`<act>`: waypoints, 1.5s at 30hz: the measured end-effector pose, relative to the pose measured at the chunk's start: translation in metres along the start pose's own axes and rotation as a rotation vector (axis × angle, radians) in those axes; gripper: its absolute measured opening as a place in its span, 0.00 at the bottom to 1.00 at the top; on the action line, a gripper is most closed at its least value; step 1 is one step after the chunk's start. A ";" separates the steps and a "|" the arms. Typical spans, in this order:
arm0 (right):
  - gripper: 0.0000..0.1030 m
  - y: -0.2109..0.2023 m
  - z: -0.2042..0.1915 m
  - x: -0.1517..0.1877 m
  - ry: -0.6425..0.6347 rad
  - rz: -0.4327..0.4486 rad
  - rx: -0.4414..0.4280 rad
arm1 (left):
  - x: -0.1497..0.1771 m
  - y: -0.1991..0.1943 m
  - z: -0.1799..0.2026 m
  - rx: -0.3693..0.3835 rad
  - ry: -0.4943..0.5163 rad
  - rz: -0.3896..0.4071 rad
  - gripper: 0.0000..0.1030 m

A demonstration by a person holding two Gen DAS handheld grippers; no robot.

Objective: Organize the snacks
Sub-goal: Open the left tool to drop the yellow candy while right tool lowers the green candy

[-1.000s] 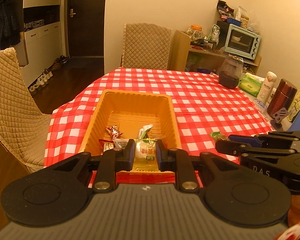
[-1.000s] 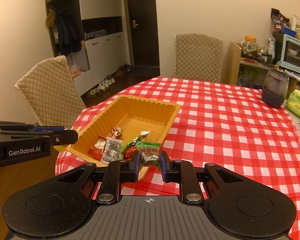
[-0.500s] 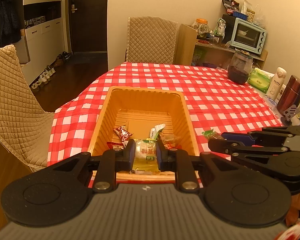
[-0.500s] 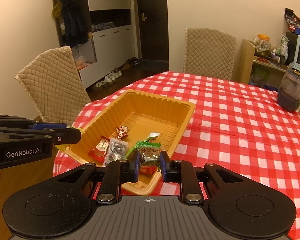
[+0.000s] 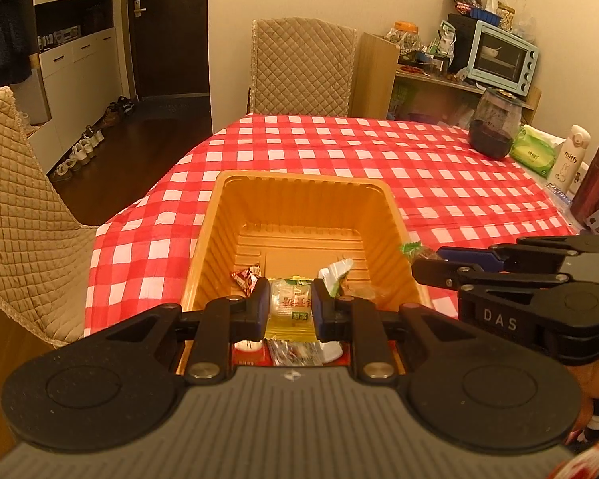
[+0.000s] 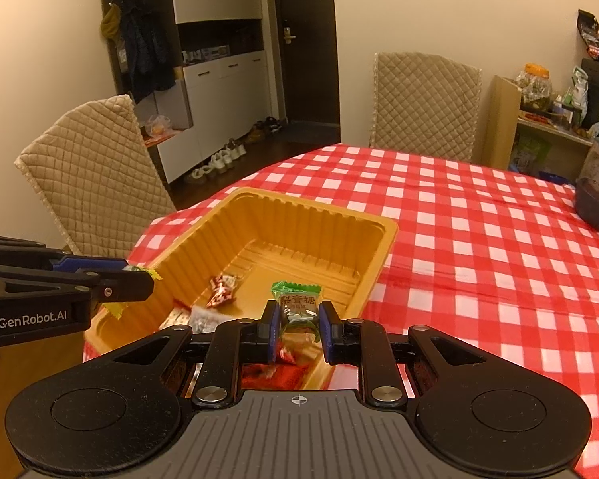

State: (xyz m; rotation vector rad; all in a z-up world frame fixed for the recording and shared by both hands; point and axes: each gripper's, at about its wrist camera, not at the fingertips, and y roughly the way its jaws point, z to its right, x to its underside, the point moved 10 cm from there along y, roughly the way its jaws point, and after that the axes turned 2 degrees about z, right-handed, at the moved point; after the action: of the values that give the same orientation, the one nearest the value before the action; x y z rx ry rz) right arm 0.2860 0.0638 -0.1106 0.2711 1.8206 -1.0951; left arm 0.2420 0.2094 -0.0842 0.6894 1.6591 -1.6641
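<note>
Red-and-white checked cloth covers the table (image 5: 379, 147), seen in warm indoor light from a camera on each tool.

Nearest, the left tool (image 5: 289, 305) is clamped on a yellow-green snack packet (image 5: 290, 311), held over the near end of an orange tray (image 5: 299, 183). The right tool (image 6: 298, 325) is closed on a green-topped candy (image 6: 297, 303), held over the tray's near right corner. In the left view the right tool is seen just beside the tray's right rim.

Inside the tray, a red-and-white wrapped candy (image 5: 246, 277) and a few other wrappers are seen lying at the near end. The far half is bare.

Risks are judged as follows. The two tools are close together at one end, so a knock between them could be caused if both are lowered at once. The candy is held above the rim, so a release there could send it onto the cloth. The tray sits near the table's near-left edge and looks light, so a push on its wall could slide it off.

Open room is judged to lie over the tray's far half and the bare cloth beyond. Farther right, a dark jar (image 5: 495, 127), a tissue pack (image 5: 533, 153) and bottles are set along the table's right edge. Quilted chairs (image 5: 20, 207) are placed to the left and behind.
</note>
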 end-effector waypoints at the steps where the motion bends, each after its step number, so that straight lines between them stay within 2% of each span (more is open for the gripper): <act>1: 0.21 0.005 0.001 -0.001 0.003 0.001 -0.001 | -0.001 0.005 -0.001 0.000 0.002 -0.002 0.19; 7: 0.21 0.034 0.007 -0.003 0.030 -0.003 -0.009 | -0.008 0.031 -0.005 0.007 0.017 -0.013 0.19; 28: 0.21 0.089 0.022 -0.019 0.036 -0.024 0.001 | -0.023 0.096 -0.013 0.023 -0.012 -0.033 0.19; 45: 0.21 0.095 0.030 -0.023 0.072 -0.011 0.009 | -0.030 0.124 -0.016 0.027 -0.005 -0.040 0.19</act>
State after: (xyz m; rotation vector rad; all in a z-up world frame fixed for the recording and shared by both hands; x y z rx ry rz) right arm 0.3728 0.1004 -0.1496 0.3098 1.8833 -1.1149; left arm 0.3554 0.2331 -0.1406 0.6687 1.6598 -1.7184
